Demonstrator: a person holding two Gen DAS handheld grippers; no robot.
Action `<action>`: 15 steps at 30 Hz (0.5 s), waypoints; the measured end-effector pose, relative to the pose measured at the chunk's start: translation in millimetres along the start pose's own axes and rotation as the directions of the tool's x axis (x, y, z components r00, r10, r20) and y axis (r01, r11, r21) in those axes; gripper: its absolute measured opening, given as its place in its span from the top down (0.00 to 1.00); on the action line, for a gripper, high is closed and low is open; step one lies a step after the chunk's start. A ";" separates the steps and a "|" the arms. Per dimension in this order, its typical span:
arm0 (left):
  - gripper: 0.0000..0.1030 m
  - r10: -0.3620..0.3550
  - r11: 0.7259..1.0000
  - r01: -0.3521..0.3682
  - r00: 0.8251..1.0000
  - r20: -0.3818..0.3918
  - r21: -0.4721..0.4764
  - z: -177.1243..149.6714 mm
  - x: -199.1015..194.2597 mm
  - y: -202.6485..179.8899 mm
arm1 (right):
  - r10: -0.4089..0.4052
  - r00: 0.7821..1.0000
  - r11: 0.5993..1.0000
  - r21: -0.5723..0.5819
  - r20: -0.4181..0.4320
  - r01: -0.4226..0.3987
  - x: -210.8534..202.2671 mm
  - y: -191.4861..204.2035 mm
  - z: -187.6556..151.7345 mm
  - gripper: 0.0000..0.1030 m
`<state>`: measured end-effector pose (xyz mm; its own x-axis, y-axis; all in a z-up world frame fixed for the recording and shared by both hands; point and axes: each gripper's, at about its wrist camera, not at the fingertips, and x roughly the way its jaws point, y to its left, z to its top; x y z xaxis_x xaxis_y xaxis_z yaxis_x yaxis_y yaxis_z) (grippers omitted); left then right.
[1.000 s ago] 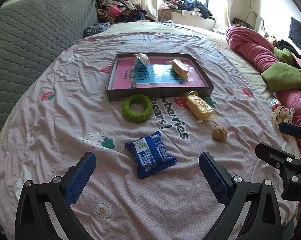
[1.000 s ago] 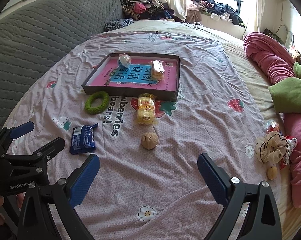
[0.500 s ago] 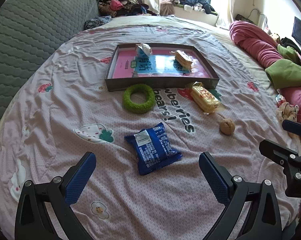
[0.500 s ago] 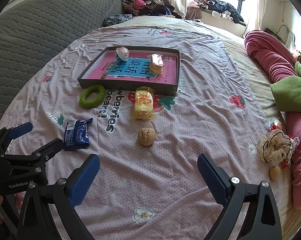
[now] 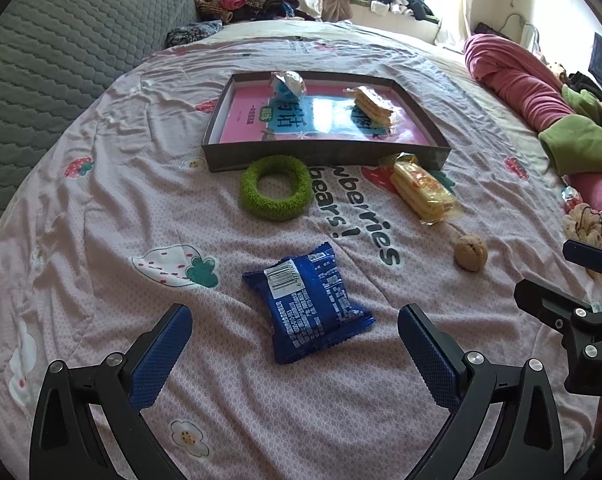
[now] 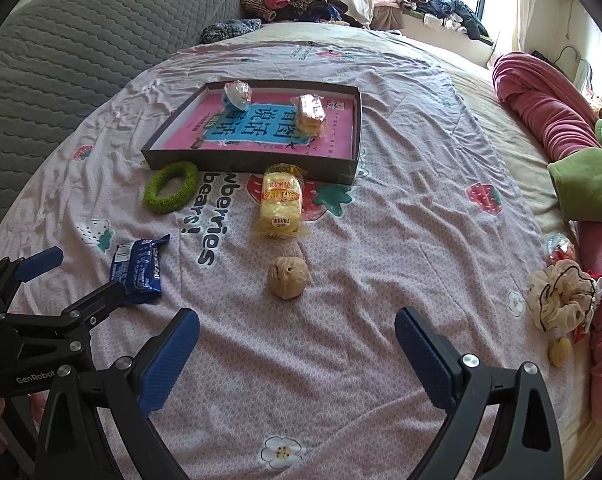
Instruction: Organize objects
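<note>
left gripper (image 5: 295,354): jaws spread wide, holding nothing, poised above the bedsheet (image 5: 101,208) with the blue snack packet (image 5: 307,304) lying flat just ahead of and between its fingers. right gripper (image 6: 297,354): jaws likewise wide and empty, with the walnut (image 6: 288,277) just ahead of the gap, not touched.

view differences. the left wrist view shows the packet's barcode face in full; the right wrist view shows the same packet only edge-on at far left, partly behind the left gripper's black frame. the right wrist view alone shows a cream scrunchie (image 6: 563,300) and a small round item (image 6: 559,351) beside it near the bed's right edge; its identity is unclear at this size, possibly a second nut.

layout, left to right. the green ring (image 5: 277,188) lies just in front of the tray (image 5: 325,152), touching or almost touching its near wall. the yellow wafer pack (image 5: 421,194) lies with one end against the tray's near right corner. the tray holds a small wrapped blue-and-white item (image 5: 287,84) at the back and a wrapped biscuit pack (image 5: 373,106) to the right, both on a pink printed sheet.

open room. bare sheet extends left of the packet toward the grey quilted headboard (image 5: 53,64). the pink blanket (image 6: 541,104) bounds the right side.
</note>
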<state>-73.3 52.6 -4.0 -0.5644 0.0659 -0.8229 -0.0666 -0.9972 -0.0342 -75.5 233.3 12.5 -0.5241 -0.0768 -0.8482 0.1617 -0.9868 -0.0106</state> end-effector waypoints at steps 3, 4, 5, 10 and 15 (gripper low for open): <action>0.01 -0.004 1.000 0.004 1.000 -0.005 -0.001 0.1 5.9 0.7 | 0.000 1.000 1.000 0.005 -0.009 0.000 7.4 -0.6 0.9 0.04; 0.01 -0.003 1.000 0.003 1.000 -0.006 0.000 0.1 8.3 0.5 | 0.000 1.000 1.000 0.006 -0.010 0.000 9.3 -0.6 1.6 0.04; 0.01 -0.004 1.000 0.004 1.000 -0.010 0.000 0.1 10.1 0.2 | -0.001 1.000 1.000 0.008 -0.012 0.001 11.2 -0.9 1.8 0.04; 0.01 -0.008 1.000 0.008 1.000 -0.017 0.000 0.4 18.9 -1.1 | -0.008 1.000 1.000 0.011 -0.023 0.008 20.3 -3.0 3.4 0.04; 0.01 -0.014 1.000 0.013 1.000 -0.019 -0.006 0.8 25.5 -0.6 | -0.009 1.000 1.000 0.021 -0.029 0.009 27.8 -6.3 5.6 0.04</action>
<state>-88.3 55.0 -24.5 -0.5479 0.0788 -0.8328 -0.0691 -0.9964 -0.0488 -95.8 236.6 -8.1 -0.5013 -0.0643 -0.8629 0.1396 -0.9902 -0.0074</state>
